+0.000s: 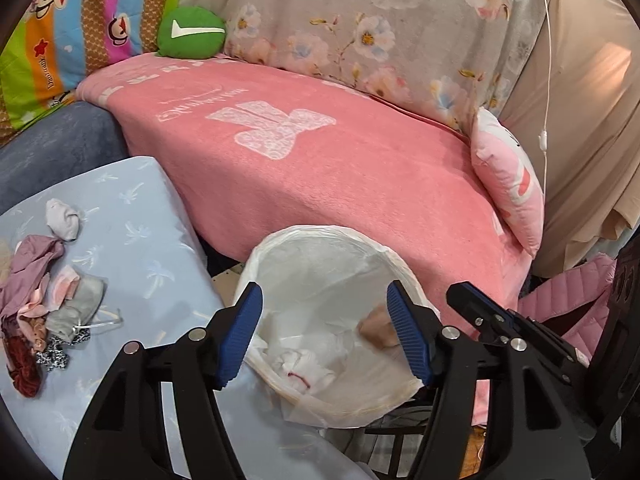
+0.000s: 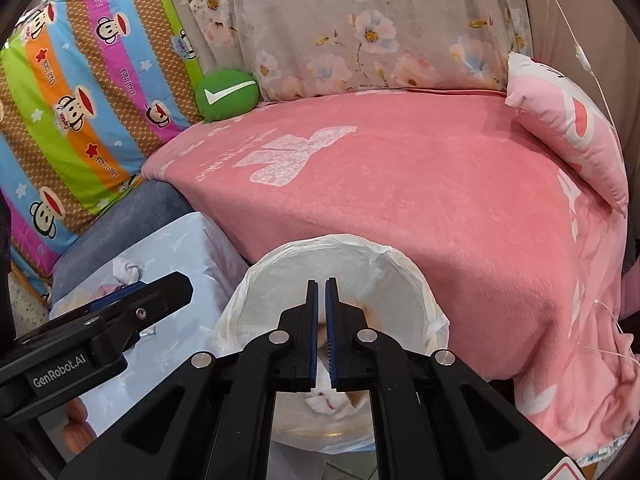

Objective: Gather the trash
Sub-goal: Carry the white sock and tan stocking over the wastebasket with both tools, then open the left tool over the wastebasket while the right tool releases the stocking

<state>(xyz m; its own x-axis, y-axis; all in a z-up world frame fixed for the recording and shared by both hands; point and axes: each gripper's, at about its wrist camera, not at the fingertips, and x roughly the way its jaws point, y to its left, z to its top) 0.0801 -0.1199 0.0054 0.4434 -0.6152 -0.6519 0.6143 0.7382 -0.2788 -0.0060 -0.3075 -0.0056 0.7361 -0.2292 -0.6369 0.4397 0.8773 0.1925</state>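
- The left gripper (image 1: 324, 332) hangs over the mouth of the lined trash bin (image 1: 320, 240), its fingers (image 1: 408, 336) spread wide with nothing between them; only the bin's white liner shows in the gap.
- Below and slightly ahead of those fingers, at the bottom of the bin, lies a crumpled white tissue (image 1: 304, 368) with a red mark, and a tan scrap (image 1: 376, 326) rests just beside the right-hand finger, lower down in the liner.
- The right gripper (image 2: 322, 332) points down into the same bin, its fingers nearly touching, a thin slit between them and nothing gripped.
- Judged from this, the dropped pieces are already in the bin, so the coming move turns on what remains outside it.
- What remains is a heap of crumpled pieces (image 1: 48, 312) on the pale blue surface (image 1: 140, 240), well to the left of the left fingers and level with them rather than below; a white wad (image 1: 62, 218) sits further out from the heap.
- The heap runs roughly toward and away from the camera, and the left gripper is clearly the nearer one to it.
- The pink blanket (image 1: 320, 168) lies beyond both pairs of fingers.
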